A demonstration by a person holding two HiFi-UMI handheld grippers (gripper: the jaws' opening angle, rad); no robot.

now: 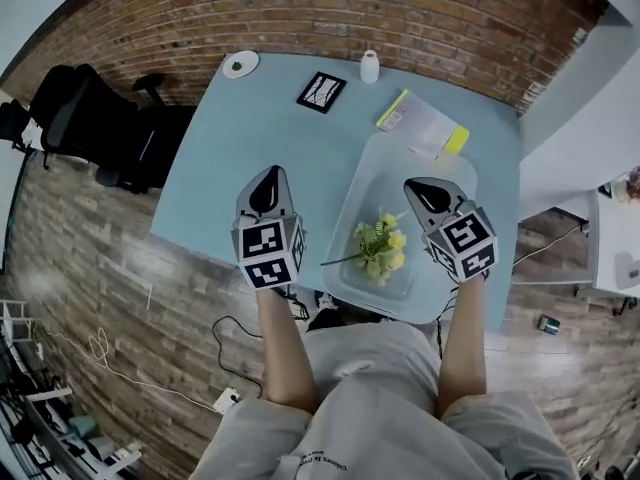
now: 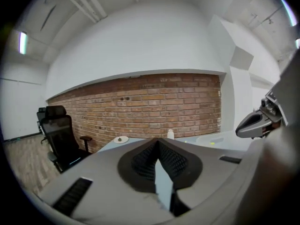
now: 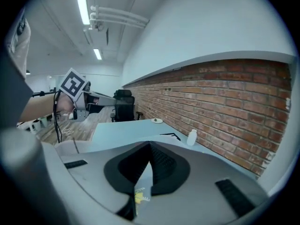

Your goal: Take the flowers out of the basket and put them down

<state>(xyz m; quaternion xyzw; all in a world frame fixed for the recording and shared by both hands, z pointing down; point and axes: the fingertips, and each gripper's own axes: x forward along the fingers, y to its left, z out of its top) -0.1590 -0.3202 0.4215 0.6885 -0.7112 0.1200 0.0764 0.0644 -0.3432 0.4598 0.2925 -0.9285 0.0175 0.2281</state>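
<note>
Over the worktop (image 1: 225,158) our left gripper (image 1: 268,175) and right gripper (image 1: 416,184) flank the basket (image 1: 352,200), jaws closed and empty, poised for the flowers (image 1: 381,245).

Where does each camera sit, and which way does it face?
Head view: on the head, steeply down at table, basket, flowers; forearms, lap, left gripper, right gripper show.
Left gripper view: on the left gripper, across the table toward the brick wall; its shut jaws show.
Right gripper view: on the right gripper, along that wall; its shut jaws and the left forearm show.
Shared: all three show the bottle; each gripper view catches the other gripper.
</note>
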